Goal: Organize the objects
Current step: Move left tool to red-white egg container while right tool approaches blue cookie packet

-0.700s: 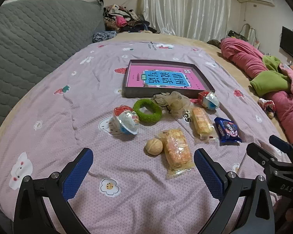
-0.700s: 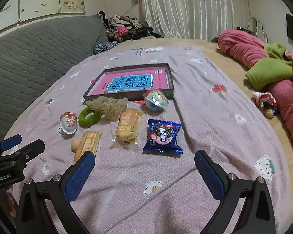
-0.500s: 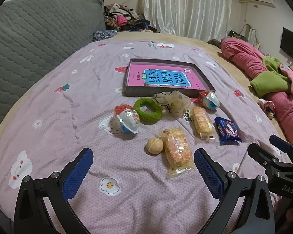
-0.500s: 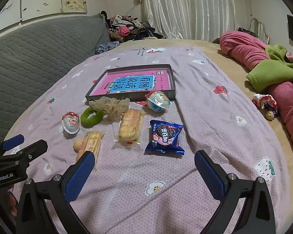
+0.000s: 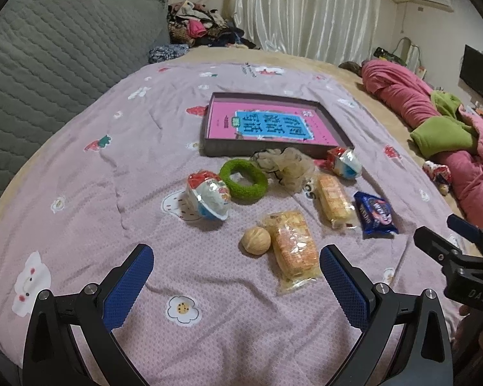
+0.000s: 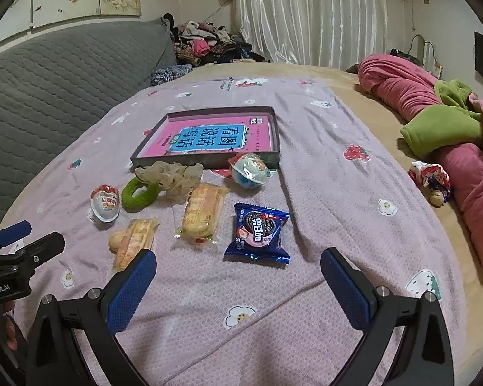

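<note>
Blue-padded left gripper (image 5: 235, 268) and right gripper (image 6: 236, 275) gape empty above scattered snacks (image 6: 203, 214)

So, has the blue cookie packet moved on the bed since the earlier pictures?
No. The blue cookie packet lies in the same spot before the tray, beside the yellow cake pack.

Matt woven cloth on the bedspread (image 5: 112, 193); fuzzy green hair tie (image 5: 243, 182). Glossy crinkled plastic around the blue cookie packet (image 6: 257, 233). Textured blue rubbery pads (image 6: 130, 286) on the matt black tool.
</note>
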`<state>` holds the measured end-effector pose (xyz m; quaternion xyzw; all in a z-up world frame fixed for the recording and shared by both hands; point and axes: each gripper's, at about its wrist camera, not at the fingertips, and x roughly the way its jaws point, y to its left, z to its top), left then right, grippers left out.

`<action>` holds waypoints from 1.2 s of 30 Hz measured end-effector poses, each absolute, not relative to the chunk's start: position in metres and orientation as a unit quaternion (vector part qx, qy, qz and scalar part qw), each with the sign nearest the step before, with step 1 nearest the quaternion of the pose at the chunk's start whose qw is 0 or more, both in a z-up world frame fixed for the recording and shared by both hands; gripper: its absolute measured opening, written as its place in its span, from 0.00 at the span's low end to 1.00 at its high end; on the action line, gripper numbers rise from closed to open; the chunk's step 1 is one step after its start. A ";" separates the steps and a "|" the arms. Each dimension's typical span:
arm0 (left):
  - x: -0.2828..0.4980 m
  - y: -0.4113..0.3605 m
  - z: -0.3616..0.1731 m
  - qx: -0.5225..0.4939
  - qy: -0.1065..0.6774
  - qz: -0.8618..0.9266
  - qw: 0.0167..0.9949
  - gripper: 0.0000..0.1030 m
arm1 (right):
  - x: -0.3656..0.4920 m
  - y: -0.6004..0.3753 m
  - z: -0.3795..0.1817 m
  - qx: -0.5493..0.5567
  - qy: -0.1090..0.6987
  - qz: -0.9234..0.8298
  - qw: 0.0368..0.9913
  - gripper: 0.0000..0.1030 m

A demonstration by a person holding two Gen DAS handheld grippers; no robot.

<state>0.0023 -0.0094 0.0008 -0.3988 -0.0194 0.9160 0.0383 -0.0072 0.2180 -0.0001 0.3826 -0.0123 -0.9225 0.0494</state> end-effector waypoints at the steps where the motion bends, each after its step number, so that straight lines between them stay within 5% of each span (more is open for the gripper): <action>1: 0.001 -0.010 -0.002 -0.401 -0.018 0.915 0.037 1.00 | -0.008 0.217 -0.001 0.385 -0.008 -0.922 0.050 1.00; 27: -0.076 -0.025 -0.055 -0.451 -0.034 0.891 0.021 1.00 | -0.067 0.235 -0.053 0.439 0.002 -0.898 0.004 0.99; 36: -0.115 -0.025 -0.065 -0.464 -0.037 0.885 0.002 1.00 | -0.090 0.235 -0.065 0.456 0.005 -0.890 -0.008 0.85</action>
